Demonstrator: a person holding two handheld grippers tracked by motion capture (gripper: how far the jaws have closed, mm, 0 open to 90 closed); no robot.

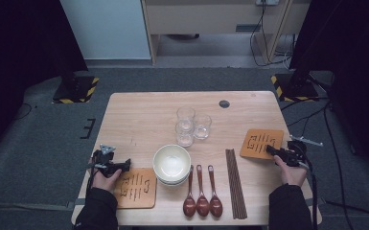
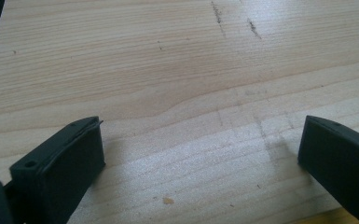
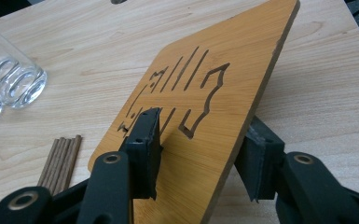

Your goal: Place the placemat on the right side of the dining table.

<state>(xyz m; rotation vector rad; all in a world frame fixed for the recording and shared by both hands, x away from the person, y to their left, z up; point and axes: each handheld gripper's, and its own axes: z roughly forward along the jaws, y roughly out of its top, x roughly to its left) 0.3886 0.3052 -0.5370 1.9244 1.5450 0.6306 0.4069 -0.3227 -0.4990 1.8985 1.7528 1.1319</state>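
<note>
The flat, stiff, light wooden mat with cut-out lines [image 3: 214, 98] sits far right, tilted between the right gripper's [image 3: 200, 154] loosened, parted jaws; grab its near edge.

A wide stretch of bare light-wood table [image 1: 139, 115] lies open along the left and far edges, free for a hand to cross. Three clear drinking glasses [image 1: 191, 125] cluster at centre, with a stack of cream bowls [image 1: 171, 164] just in front. Three dark-red wooden spoons [image 1: 202, 191] and a bundle of brown chopsticks [image 1: 236, 184] line the near edge, leaving narrow lanes between them. Carved square bamboo mats sit at the near left [image 1: 135, 188] and at the right [image 1: 261, 143].
</note>
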